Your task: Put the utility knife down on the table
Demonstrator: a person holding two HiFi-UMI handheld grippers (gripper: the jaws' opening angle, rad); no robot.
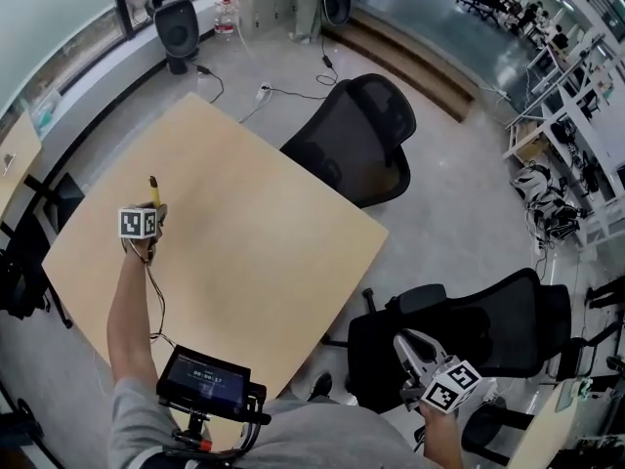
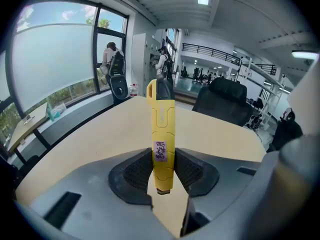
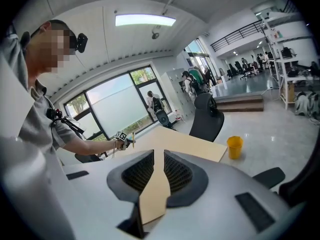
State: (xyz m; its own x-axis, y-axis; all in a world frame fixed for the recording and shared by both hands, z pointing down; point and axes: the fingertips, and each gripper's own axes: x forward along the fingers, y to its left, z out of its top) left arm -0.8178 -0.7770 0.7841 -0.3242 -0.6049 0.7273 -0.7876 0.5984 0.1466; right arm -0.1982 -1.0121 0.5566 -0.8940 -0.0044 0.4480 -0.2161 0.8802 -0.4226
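A yellow utility knife [image 1: 153, 191] with a small purple label stands upright in my left gripper [image 1: 154, 211], which is shut on its lower end. In the left gripper view the knife [image 2: 162, 134] rises between the black pads [image 2: 136, 171], above the light wooden table [image 2: 100, 134]. The left gripper hangs over the table's [image 1: 254, 252] left part. My right gripper [image 1: 412, 348] is off the table at the lower right, beside a chair. Its jaws [image 3: 154, 171] stand close together with nothing between them.
A black office chair [image 1: 361, 140] stands at the table's far right edge, another [image 1: 479, 330] under the right gripper. A small screen device [image 1: 203, 379] sits at the person's waist. A yellow bin [image 3: 234, 146] is on the floor. Cables lie on the floor behind the table.
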